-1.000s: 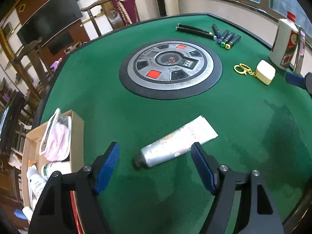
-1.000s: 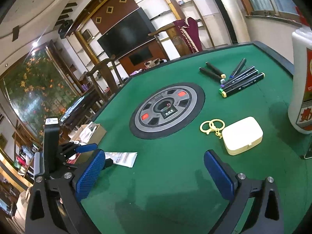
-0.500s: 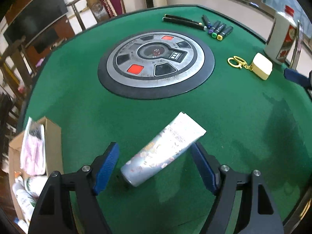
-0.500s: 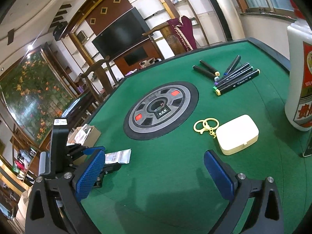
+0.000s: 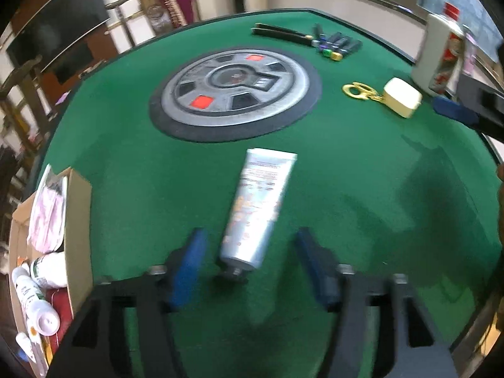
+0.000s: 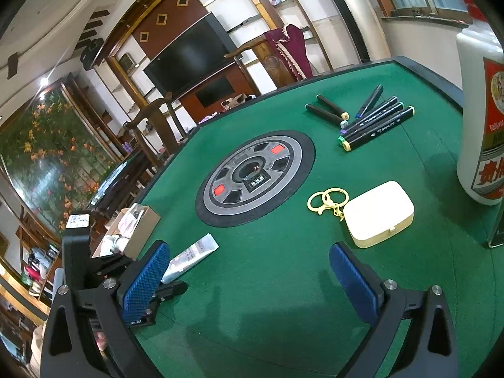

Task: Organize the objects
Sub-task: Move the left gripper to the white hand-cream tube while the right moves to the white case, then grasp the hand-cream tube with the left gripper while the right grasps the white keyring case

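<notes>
Since a second ago the tube (image 5: 256, 211) has swung from crosswise to lengthwise between your left gripper (image 5: 249, 255) pads, whose jaws have just been opening, untouching. It is lying on the green table (image 5: 346, 173). Your right gripper (image 6: 249, 271) is hovering released, empty.

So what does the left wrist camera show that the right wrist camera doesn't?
Only the left view looks down into the cardboard box, showing white bottles and a pink packet inside, and it has the silver tube lying between the pads of the open left claw, untouched.

Only the right view shows the television clearly, the flower picture and the open, empty right claw.

Both share the green table, its round centre panel, markers, cream case with gold rings, and white bottle.
</notes>
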Available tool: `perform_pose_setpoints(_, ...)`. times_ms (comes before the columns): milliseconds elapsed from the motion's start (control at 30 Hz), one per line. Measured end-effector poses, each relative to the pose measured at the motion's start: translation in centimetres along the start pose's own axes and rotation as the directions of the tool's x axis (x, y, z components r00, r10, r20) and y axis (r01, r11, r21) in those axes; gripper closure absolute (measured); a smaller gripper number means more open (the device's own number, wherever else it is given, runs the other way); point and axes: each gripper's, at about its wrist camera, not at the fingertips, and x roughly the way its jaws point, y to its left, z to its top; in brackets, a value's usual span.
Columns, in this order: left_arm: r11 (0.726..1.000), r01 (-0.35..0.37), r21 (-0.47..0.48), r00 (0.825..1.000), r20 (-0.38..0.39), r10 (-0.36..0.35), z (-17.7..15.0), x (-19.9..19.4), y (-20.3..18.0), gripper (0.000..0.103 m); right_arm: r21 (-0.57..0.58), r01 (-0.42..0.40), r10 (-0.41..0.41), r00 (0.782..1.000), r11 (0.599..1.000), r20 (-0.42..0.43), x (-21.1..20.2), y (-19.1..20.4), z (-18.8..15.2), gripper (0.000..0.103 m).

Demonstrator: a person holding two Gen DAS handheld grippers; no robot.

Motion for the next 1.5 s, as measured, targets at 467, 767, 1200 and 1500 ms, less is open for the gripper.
perform_pose_setpoints(467,0.994,0.042,-0.102,0.999,0.034,-0.038,-0.8,1.3,1.4,0.0,-0.006,0.002,-0.002,1.0,1.0,-0.007,-0.1,0.0,-0.1,0.0)
perform_pose_setpoints(767,0.993,0.033,-0.112,0.997,0.075,-0.024,-1.6,0.6,1.4,0.0,-0.015,0.017,-0.017,1.0,1.0,-0.013,0.2,-0.1,0.0,0.0)
perform_pose_setpoints(1200,0.997,0.075,-0.025,0.993,0.089,-0.072,0.3,0.2,-1.2,0.064,0.088,0.152,-0.152,0.988,0.984,-0.014,-0.2,-3.5,1.3,0.0)
perform_pose_setpoints(1500,0.994,0.085,-0.071,0.994,0.081,-0.079,-1.6,-1.0,-0.4,0.076,-0.119,0.327,-0.331,0.943,0.938,-0.018,0.8,-2.1,1.7,0.0)
